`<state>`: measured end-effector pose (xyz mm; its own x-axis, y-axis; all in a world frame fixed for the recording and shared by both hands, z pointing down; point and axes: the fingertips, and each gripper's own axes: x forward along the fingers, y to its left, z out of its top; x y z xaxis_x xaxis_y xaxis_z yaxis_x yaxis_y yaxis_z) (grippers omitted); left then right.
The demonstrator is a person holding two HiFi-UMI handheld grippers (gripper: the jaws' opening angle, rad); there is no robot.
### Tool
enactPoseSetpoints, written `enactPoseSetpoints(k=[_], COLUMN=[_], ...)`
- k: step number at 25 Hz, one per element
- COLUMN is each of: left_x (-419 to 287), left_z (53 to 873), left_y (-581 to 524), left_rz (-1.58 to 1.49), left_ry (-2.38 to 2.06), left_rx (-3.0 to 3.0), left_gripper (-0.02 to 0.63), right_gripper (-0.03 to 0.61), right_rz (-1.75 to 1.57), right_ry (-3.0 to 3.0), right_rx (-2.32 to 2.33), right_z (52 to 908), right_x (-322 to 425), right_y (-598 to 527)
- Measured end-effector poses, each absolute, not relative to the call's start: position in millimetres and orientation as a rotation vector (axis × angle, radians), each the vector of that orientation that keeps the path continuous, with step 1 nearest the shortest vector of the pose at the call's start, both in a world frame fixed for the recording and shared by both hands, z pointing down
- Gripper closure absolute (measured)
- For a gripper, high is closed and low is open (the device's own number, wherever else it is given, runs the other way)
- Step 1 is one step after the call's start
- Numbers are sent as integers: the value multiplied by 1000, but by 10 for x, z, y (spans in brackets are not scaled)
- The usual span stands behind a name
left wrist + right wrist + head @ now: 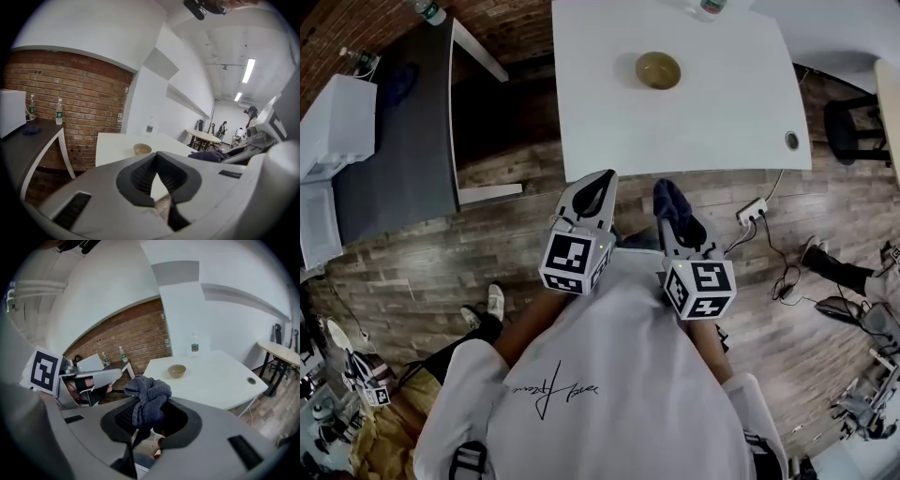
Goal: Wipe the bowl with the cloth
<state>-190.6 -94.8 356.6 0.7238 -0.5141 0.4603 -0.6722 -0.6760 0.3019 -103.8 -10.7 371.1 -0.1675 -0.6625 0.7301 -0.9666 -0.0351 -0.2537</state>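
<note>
right claw (146, 405) is clamped on the bunched grey cloth (151, 389), left claw (157, 153) is pressed together on nothing. the bowl (658, 70) sits on the white table (731, 122) well ahead of both, so i'd spread the left to pin the rim before the cloth goes in.

Soft, even indoor light. Ceiling strips (247, 70) are blown out in the left gripper view. Head view is darker: floor (516, 234) dim, white table (722, 112) near clipping, bowl (658, 70) throws only a faint shadow. Heavy fisheye everywhere, with black vignette round both gripper views. Cloth (147, 397) weave resolves fine; detail smears toward the rims.
</note>
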Motion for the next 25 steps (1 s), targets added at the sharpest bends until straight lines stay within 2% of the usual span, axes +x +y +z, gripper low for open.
enactPoseSetpoints(k=[12,25], left_x=[-2285,-1909], left_z=[3900,3859], left_y=[-1192,-1861], left_rz=[472,465], left_ry=[-931,-965], left_rx=[2386,2381], left_gripper=[607,615], right_gripper=[476,476], right_rz=[1040,1011], right_ry=[-1873,-1990], right_rx=[1713,1629], right_z=[3884,3848], right_x=[-1298,-954], right_y=[-451,-1175])
